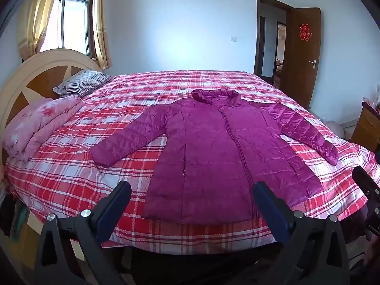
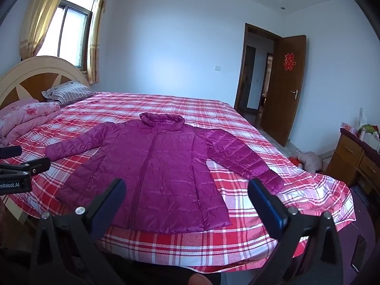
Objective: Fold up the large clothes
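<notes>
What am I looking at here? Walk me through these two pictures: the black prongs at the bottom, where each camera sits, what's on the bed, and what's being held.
No robot arm here: a person holds a two-finger gripper in each hand, and each carries a wide-angle camera looking forward along its fingers. The black prongs are those fingers. One picture comes from the left gripper, the other from the right gripper, so both show the same bed from slightly different spots. The bed has a red and white checked cover. Spread flat on it lies a purple padded jacket, zipped, collar far from the cameras, sleeves out to the sides. Near the headboard sit a striped pillow and a folded pink quilt. Both grippers are open and hold nothing; the jacket is not yet folded.
</notes>
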Tool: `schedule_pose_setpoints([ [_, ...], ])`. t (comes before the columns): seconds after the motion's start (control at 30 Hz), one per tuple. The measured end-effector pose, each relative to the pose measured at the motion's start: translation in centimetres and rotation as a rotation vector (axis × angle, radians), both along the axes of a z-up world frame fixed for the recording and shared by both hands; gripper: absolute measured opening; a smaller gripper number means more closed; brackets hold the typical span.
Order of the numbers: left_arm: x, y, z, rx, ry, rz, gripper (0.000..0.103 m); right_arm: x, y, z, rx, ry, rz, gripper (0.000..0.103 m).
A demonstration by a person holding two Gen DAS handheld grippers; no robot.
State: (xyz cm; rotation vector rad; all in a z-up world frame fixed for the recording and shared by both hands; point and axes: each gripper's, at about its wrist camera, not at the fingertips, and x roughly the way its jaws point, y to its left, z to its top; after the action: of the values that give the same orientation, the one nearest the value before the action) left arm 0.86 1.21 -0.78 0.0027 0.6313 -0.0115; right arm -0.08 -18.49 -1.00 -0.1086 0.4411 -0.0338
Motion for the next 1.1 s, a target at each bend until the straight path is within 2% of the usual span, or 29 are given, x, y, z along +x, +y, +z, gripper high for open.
schedule_pose_setpoints([
  [1.1,0.43,0.29,-0.23,-0.01,0.01,0.003,0.102,0.4,-0.17,-0.64,0.007,0.021,0.0,0.103],
])
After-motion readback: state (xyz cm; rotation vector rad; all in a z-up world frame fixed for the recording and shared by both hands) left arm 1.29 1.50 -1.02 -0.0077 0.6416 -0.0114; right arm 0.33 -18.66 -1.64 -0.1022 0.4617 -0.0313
